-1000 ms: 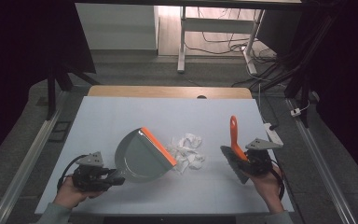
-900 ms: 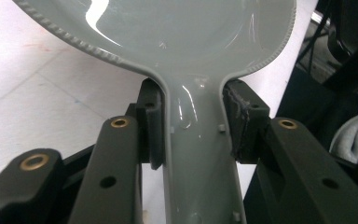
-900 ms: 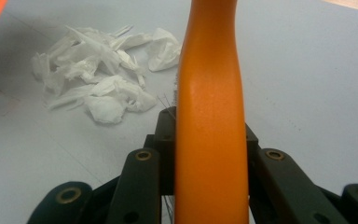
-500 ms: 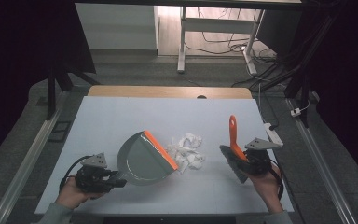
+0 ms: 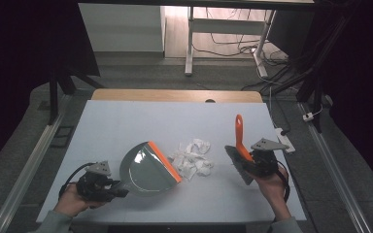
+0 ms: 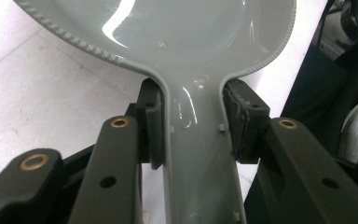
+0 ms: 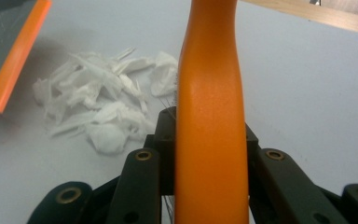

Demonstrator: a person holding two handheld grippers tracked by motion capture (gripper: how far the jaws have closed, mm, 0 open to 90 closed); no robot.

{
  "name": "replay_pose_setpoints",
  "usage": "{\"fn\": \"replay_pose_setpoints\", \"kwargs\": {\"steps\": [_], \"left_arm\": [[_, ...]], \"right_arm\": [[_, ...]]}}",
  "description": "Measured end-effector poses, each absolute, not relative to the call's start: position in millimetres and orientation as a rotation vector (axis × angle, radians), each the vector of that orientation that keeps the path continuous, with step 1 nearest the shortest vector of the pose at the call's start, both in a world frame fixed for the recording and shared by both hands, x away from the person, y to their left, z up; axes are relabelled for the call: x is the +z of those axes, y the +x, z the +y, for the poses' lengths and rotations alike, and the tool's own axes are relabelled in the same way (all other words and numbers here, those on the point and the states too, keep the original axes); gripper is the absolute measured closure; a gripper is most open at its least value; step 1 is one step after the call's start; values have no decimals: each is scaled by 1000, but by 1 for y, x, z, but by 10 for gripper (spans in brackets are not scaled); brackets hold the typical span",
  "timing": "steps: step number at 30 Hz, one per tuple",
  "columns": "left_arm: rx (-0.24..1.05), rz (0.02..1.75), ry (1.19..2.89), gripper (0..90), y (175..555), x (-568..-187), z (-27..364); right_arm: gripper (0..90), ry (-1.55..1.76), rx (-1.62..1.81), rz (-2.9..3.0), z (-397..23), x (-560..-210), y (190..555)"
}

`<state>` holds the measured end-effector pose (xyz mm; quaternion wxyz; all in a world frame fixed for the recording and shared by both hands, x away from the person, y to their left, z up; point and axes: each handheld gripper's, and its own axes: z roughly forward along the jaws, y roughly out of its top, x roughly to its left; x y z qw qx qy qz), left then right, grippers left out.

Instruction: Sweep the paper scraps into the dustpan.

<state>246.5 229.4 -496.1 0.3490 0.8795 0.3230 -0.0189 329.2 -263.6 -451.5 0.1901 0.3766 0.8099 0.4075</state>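
A grey dustpan (image 5: 145,169) with an orange lip (image 5: 165,161) rests on the white table, its mouth facing a pile of white paper scraps (image 5: 192,158). My left gripper (image 5: 108,187) is shut on the dustpan's handle (image 6: 199,154), with the pads (image 6: 151,122) pressing on both sides of it. To the right of the scraps, my right gripper (image 5: 255,162) is shut on a brush whose orange handle (image 5: 239,136) points up and away and whose grey head (image 5: 237,164) hangs just above the table. In the right gripper view the handle (image 7: 209,102) rises between the jaws, with the scraps (image 7: 100,105) and the dustpan lip (image 7: 14,63) beyond.
The white table top (image 5: 141,121) has a wooden strip (image 5: 175,95) along its far edge. Metal rails (image 5: 34,160) run along both sides. A power strip (image 5: 282,138) lies off the table's right edge. A desk frame and cables (image 5: 233,46) stand behind.
The right gripper with the brush has shifted slightly away and to the left. The left gripper and dustpan have stayed almost still.
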Motion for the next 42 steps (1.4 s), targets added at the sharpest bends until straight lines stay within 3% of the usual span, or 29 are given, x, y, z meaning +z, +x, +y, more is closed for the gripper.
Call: {"fn": "replay_pose_setpoints", "kwargs": {"steps": [24,42], "left_arm": [[-133,777,2367,617,246,-504,234],[-178,812,2380,617,251,-510,237]], "right_arm": [[714,1020,1143,2287,-216,-450,372],[715,1122,1108,2275,-209,-463,410]]}}
